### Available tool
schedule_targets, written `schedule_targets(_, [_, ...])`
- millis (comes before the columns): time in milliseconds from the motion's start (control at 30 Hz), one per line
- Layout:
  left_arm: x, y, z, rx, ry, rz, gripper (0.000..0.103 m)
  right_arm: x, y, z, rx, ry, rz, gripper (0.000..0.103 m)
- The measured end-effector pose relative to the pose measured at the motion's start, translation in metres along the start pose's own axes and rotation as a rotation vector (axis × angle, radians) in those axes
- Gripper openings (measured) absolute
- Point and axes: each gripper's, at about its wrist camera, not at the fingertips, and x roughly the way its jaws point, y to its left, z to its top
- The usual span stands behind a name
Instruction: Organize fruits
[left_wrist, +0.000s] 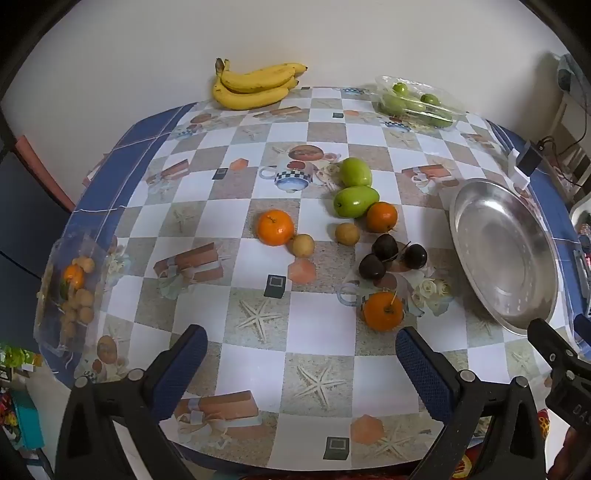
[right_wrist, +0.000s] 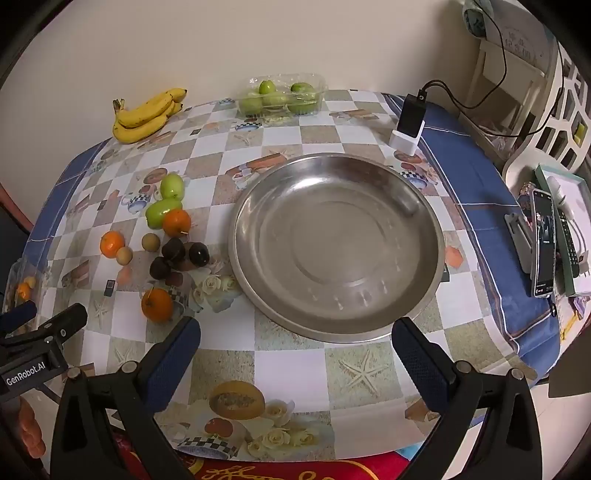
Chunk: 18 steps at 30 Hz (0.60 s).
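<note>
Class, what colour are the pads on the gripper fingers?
Dark blue, textured pads on black fingers; the right wrist view shows them best.

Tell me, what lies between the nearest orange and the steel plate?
Only bare tablecloth, printed with roses, lies between the nearest orange and the steel plate; the right wrist view shows it best.

Plain cream wall (right_wrist: 295, 44) stood behind table (right_wrist: 480, 192), evenly lit. Table wore checkered oilcloth with blue border. White openwork shelf unit (right_wrist: 565, 122) stood at right, black cable (right_wrist: 491, 99) trailing to charger (right_wrist: 410, 118). Phone (right_wrist: 543, 243) lay near right table edge.
</note>
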Motion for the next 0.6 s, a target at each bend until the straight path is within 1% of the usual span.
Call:
schedule_targets(233, [0.002, 0.001, 0.000, -0.021, 0.012, 0.001, 0.103, 0.001, 0.001, 0.002, -0.004, 0.003, -0.002, 0.103])
schedule_targets(300, [0.005, -0.008, 0.005, -0.029, 0.015, -0.007, 0.103, 0.002, 0.003, 0.002, -0.004, 0.002, -0.004, 0.103])
schedule_targets(367, [0.007, -0.007, 0.005, -0.027, 0.008, -0.009, 0.103, 0.003, 0.005, 0.001, -0.004, 0.003, -0.005, 0.103])
schedule_targets(433, [0.006, -0.010, 0.006, -0.022, -0.006, 0.002, 0.103, 0.004, 0.005, 0.004, -0.004, 0.004, -0.005, 0.103])
schedule_targets(533, [0.006, -0.017, 0.007, -0.015, -0.016, -0.001, 0.103, 0.006, 0.005, 0.005, -0.006, 0.003, -0.007, 0.103])
schedule_targets(600, [0.006, 0.001, 0.008, -0.013, -0.022, -0.038, 0.103, 0.007, 0.005, 0.005, -0.012, 0.000, -0.014, 0.103])
